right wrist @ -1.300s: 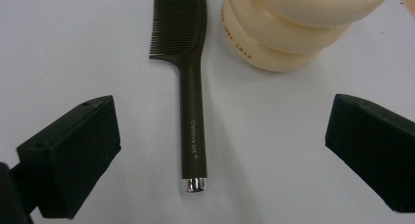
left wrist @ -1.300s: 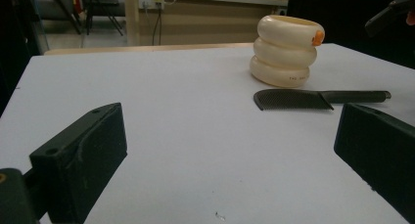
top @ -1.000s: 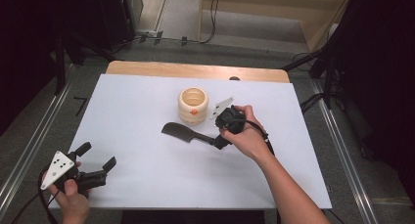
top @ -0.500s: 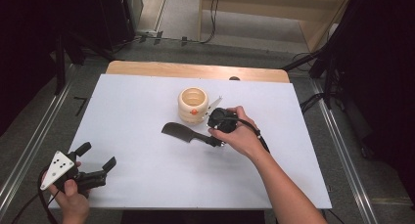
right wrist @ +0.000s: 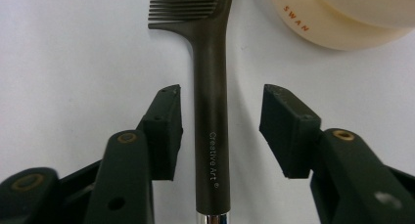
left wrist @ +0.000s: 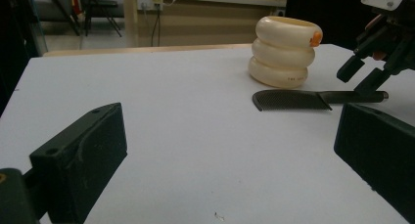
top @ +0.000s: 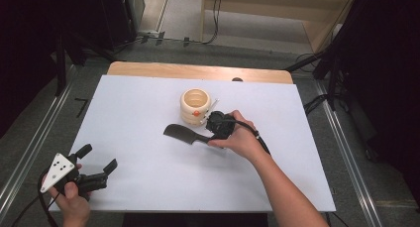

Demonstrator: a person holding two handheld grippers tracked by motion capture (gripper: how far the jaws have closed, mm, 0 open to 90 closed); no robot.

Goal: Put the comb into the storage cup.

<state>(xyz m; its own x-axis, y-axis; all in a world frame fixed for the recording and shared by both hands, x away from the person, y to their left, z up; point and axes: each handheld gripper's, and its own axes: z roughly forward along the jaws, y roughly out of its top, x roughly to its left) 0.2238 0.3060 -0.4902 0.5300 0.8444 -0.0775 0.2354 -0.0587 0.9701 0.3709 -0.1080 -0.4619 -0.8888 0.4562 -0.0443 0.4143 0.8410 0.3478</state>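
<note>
Right tongs (right wrist: pixel 220 131), just closing, straddle the comb (right wrist: pixel 211 136) handle without pressing; left tongs (top: pixel 96 157) gape empty at seven o'clock.

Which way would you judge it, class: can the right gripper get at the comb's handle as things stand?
Probably yes. The right gripper already straddles the comb handle, jaws closing in with gaps left on both sides. Nothing lies between pads and handle; the cream ring stack sits off to one side.

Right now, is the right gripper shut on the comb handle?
Not yet: right gripper jaws, just closing, straddle the comb handle with gaps both sides.
</note>
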